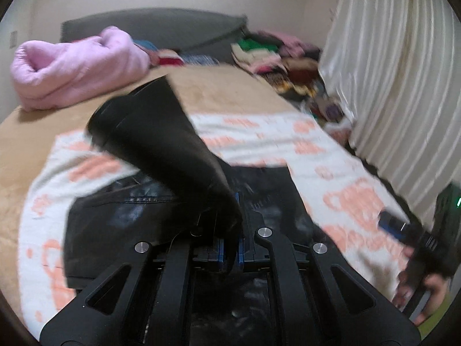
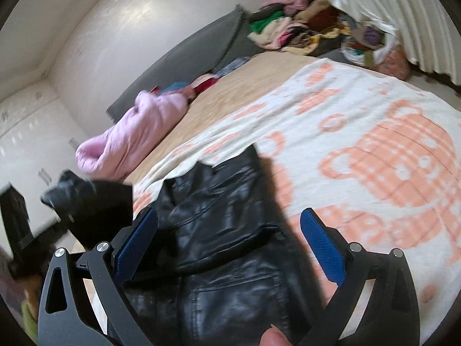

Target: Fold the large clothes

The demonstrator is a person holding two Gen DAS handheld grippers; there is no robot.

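On the bed, left gripper jaws pinch the jacket's sleeve; right gripper jaws spread.

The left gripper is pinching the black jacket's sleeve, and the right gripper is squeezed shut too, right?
Not quite. The left gripper does pinch the black leather jacket by its sleeve, but the right gripper is wide open: the right wrist view shows its blue pads far apart with nothing pinched between them.
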